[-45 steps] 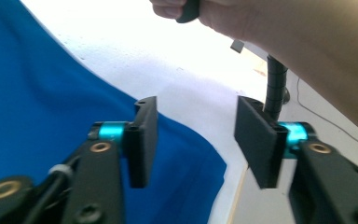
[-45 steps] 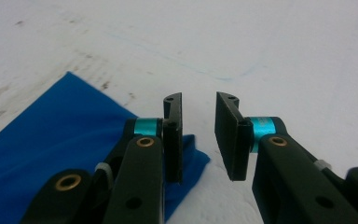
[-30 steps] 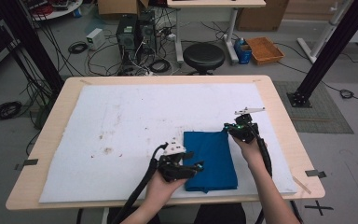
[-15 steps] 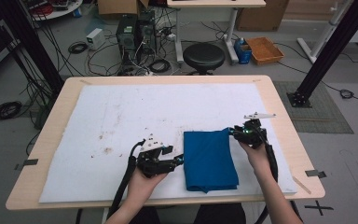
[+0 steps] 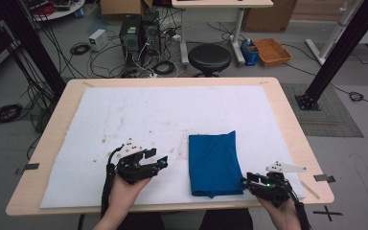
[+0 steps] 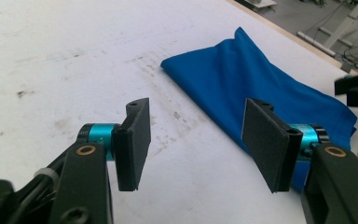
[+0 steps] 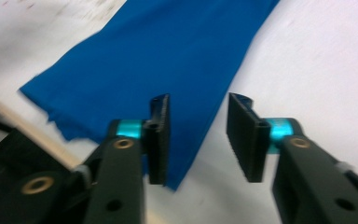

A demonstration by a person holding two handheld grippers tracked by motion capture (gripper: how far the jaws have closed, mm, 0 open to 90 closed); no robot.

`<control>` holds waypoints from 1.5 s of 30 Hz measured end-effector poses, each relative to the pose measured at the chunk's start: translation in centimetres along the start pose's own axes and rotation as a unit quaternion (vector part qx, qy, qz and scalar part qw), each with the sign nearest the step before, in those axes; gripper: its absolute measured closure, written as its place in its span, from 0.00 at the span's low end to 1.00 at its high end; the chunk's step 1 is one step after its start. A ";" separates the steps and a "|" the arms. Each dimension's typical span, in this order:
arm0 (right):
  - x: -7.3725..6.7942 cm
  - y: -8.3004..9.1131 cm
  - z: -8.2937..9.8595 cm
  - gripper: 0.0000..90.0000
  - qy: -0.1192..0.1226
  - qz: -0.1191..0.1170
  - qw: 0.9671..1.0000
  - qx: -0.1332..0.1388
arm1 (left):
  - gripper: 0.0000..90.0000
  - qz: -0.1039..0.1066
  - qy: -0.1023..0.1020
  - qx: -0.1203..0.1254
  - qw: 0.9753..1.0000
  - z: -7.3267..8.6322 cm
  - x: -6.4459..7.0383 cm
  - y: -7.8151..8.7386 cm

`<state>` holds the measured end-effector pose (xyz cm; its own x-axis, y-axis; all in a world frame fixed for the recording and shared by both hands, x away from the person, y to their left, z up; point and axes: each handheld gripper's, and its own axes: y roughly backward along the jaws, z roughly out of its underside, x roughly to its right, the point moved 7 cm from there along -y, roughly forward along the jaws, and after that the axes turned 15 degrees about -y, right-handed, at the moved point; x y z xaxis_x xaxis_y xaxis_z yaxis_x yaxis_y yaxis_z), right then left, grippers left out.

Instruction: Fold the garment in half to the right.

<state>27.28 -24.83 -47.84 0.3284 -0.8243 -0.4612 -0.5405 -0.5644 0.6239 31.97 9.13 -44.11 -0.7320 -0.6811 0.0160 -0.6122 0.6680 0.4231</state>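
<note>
A blue cloth [image 5: 214,163] lies folded in a tall narrow shape on the white mat [image 5: 148,120], right of centre near the front edge. My left gripper [image 5: 162,164] rests on the mat to the cloth's left, open and empty, its jaws turned toward the cloth. In the left gripper view the cloth [image 6: 261,79] lies ahead and to the right of the left gripper [image 6: 196,114]. My right gripper [image 5: 246,183] sits at the cloth's front right corner, open. In the right gripper view the right gripper [image 7: 199,100] hovers over the edge of the cloth [image 7: 168,51] with nothing between its jaws.
The wooden table edge [image 5: 292,124] borders the mat on the right. Behind the table stand a black stool [image 5: 211,56], computer towers [image 5: 139,33] with cables, and an orange crate [image 5: 272,50]. A black frame post [image 5: 338,52] rises at the right.
The left gripper has moved left, off the cloth. The right gripper has come from the cloth's far right corner down to its front right corner. The cloth lies still.
</note>
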 end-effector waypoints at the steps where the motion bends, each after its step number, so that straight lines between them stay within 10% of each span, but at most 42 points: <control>1: -0.1 -0.1 0.3 0.74 -0.002 -0.002 1.000 -0.005 | 0.47 0.000 0.001 0.000 1.000 0.1 -0.2 0.2; 5: -0.2 -0.2 1.0 0.97 0.016 0.003 1.000 -0.021 | 0.47 -0.007 0.008 0.002 1.000 0.3 -0.6 0.6; 12: 0.1 0.3 1.4 0.98 0.017 0.011 1.000 -0.020 | 0.47 -0.014 0.012 0.008 1.000 0.3 -1.3 1.2; 23: -0.8 1.4 -2.7 0.52 0.037 -0.014 0.998 0.054 | 0.43 0.011 -0.020 0.031 0.999 -1.6 -1.2 1.9; 36: -4.3 -0.8 -11.8 0.38 0.074 -0.056 0.989 0.118 | 0.42 0.065 -0.076 0.080 0.992 -7.1 -1.7 2.2; 45: -4.3 -3.4 -12.8 0.36 0.074 -0.051 0.989 0.119 | 0.41 0.076 -0.091 0.074 0.990 -5.6 -1.9 3.3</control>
<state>37.64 -19.96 -39.90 0.4919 -0.7704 -0.4055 -0.6595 -0.6338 0.4041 32.97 10.99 -37.69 -0.8524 -0.5131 -0.1006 -0.5184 0.8043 0.2906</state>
